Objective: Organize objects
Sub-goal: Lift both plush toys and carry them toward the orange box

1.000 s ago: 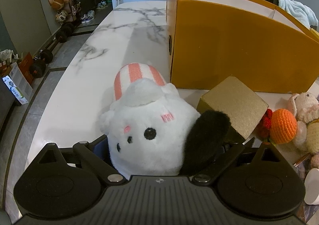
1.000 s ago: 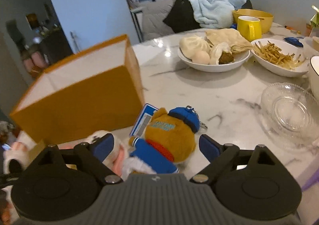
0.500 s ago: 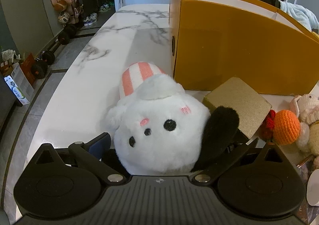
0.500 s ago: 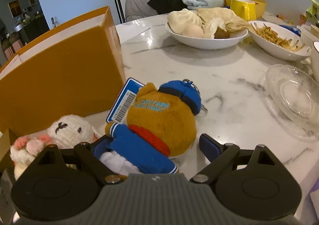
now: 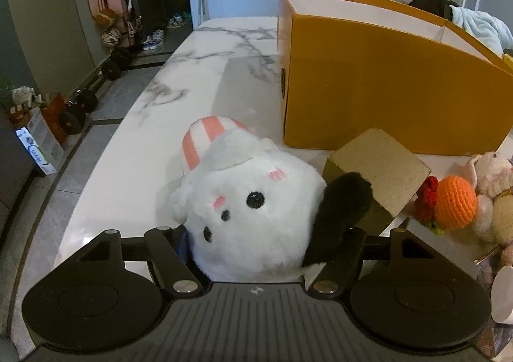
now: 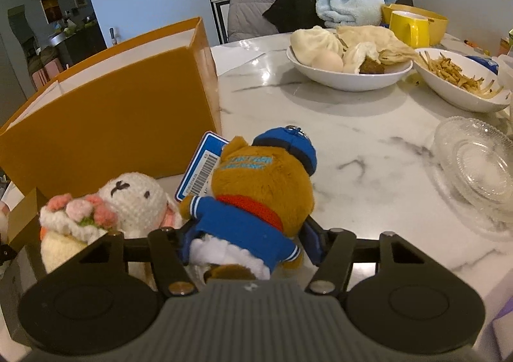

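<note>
beside the orange box (image 5: 384,82) on the bench, left gripper (image 5: 256,243) has just closed on the white plush (image 5: 253,211), right gripper (image 6: 247,240) on the bear (image 6: 256,195).

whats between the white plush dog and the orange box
In the left wrist view, a gold box sits between the white plush dog and the orange box.

Far on my marble table (image 6: 368,124) stood a white bowl (image 6: 349,79) with buns and an egg, and just beside it another white bowl (image 6: 461,95) with thin fried strips. A yellow mug (image 6: 408,29) stood behind them. Near my right was an empty glass dish (image 6: 477,166). On the floor at left I saw dumbbells (image 5: 75,113) and shoes (image 5: 154,39).
</note>
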